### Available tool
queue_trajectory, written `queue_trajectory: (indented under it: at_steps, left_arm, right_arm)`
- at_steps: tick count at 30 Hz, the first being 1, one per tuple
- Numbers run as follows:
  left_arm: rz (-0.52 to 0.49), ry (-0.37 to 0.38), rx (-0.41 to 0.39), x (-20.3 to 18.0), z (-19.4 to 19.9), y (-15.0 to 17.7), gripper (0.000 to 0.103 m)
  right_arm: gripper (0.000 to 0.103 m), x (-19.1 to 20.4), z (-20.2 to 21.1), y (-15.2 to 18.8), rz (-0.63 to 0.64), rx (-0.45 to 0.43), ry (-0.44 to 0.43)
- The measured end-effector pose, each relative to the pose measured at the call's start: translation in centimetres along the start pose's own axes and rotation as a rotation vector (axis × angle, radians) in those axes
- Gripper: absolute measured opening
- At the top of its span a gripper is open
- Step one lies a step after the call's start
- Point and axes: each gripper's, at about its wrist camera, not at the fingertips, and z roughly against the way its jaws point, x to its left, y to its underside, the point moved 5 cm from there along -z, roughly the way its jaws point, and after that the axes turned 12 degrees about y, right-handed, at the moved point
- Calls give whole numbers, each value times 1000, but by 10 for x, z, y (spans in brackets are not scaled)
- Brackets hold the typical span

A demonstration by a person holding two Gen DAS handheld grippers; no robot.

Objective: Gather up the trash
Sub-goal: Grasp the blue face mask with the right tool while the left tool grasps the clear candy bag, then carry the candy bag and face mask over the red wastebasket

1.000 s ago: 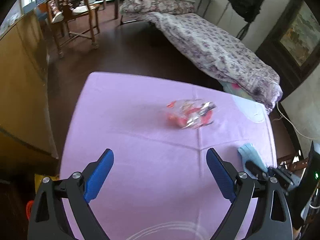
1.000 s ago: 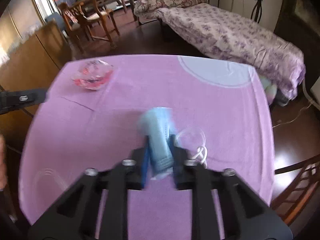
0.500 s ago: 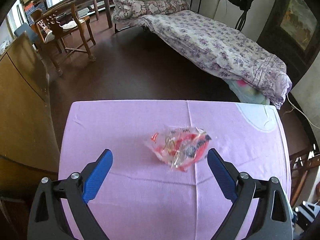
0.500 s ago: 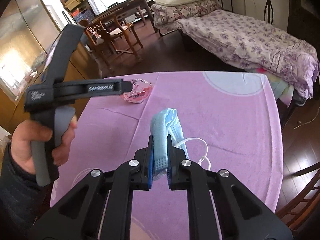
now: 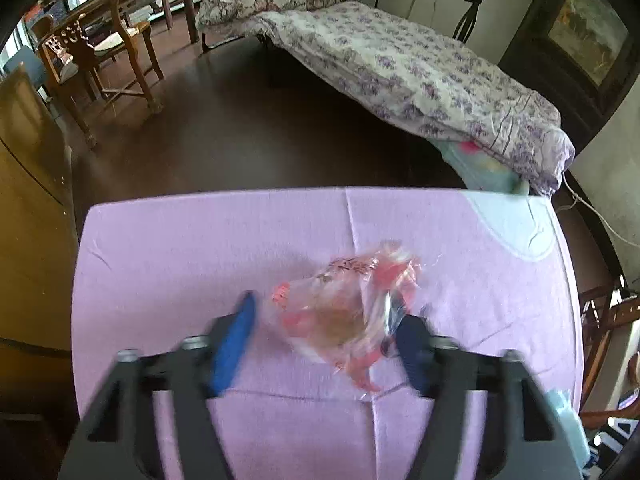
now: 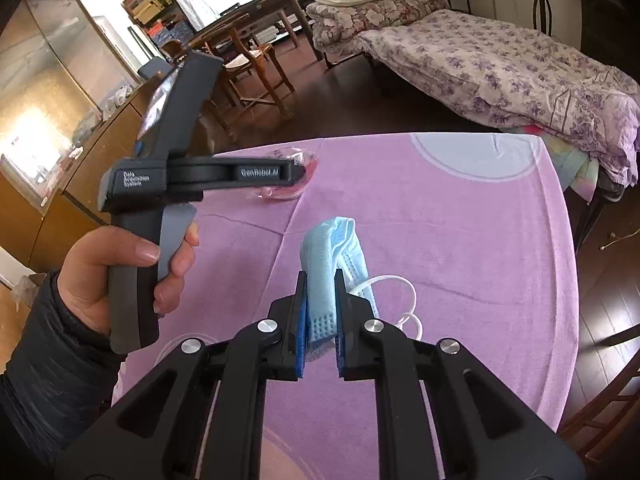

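Observation:
A crumpled clear wrapper with red print [image 5: 348,312] lies on the purple tablecloth [image 5: 200,248]. My left gripper [image 5: 332,328] is open, its blue pads on either side of the wrapper, blurred by motion; the wrapper looks close to or touching the right pad. In the right wrist view the left gripper's body [image 6: 192,176] covers most of the wrapper [image 6: 288,192]. My right gripper [image 6: 320,292] is shut on a folded blue face mask [image 6: 332,248] and holds it above the table, its white ear loops [image 6: 400,300] hanging.
A bed with a floral cover [image 5: 420,76] stands beyond the table across dark floor. Wooden chairs and a table [image 5: 100,48] are at the far left. A wooden cabinet [image 5: 28,184] runs along the left. A chair [image 6: 600,420] is at the table's right edge.
My left gripper has moved forward to the wrapper and its fingers have narrowed around it. My right gripper has kept the mask and lifted it a little.

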Motion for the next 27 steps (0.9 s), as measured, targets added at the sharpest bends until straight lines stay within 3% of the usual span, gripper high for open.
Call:
queue_trajectory:
  at_steps: [2,9,16,27]
  left_arm:
    - [10,0,22,2,0,4,30]
    - [12,-2,-12,-2,32,22,29]
    - [58,7,-41,2,70,66,29]
    - [157,41,-75,13,111,141,29]
  right_arm:
    - [13,-1,-1,0,0,1,1]
    - [14,-1,2,1,1,-1,8]
    - [14,12,11,7,31,-11,-9]
    - [14,46,31,43,44,-4,-22]
